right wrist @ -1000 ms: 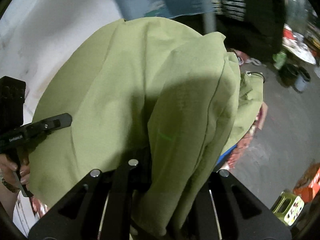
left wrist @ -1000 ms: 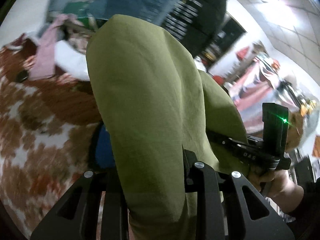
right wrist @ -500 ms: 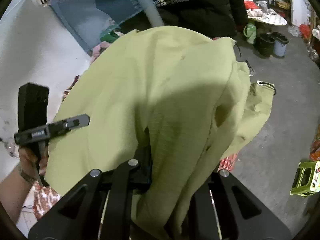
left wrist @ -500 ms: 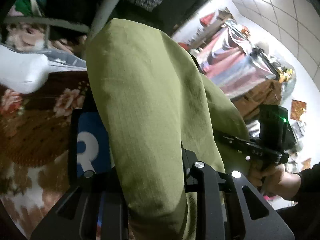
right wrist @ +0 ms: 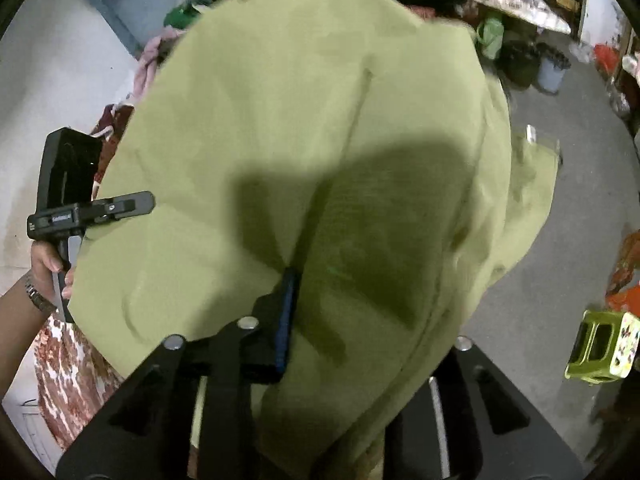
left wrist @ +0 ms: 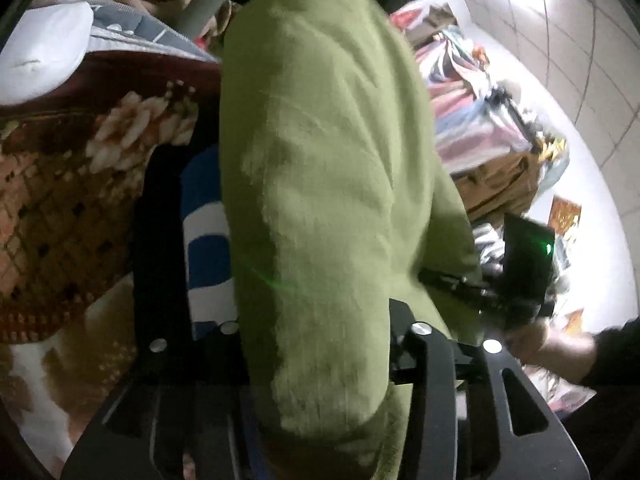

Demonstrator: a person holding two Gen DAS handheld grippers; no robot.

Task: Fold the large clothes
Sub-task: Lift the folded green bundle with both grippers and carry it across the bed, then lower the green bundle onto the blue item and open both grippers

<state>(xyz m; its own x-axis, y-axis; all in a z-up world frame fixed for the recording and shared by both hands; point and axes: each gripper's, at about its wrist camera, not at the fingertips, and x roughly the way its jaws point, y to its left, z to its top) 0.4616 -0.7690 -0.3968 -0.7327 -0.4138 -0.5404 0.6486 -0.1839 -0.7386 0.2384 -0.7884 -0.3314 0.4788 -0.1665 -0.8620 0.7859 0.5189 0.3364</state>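
Cloth fills the left wrist view: the olive-green garment (left wrist: 320, 184) hangs in a thick fold between the fingers of our left gripper (left wrist: 320, 344). Its jaws are opening with the fabric still bunched between them, and we cannot tell whether the pads still press on it. Behind the fold lies a bed under a brown floral blanket (left wrist: 60, 200), with a white pillow (left wrist: 44, 52) at upper left. At right a hand (left wrist: 556, 348) holds the other gripper's black handle.

From the right wrist, the same garment (right wrist: 320, 128) drapes broadly over our right gripper (right wrist: 360, 320), whose jaws are also opening around a fold; the left finger's blue pad (right wrist: 285, 320) shows beside the cloth. At left, a hand (right wrist: 48, 264) grips the left gripper's handle. A green stool (right wrist: 600, 344) stands on the grey floor (right wrist: 540, 280).
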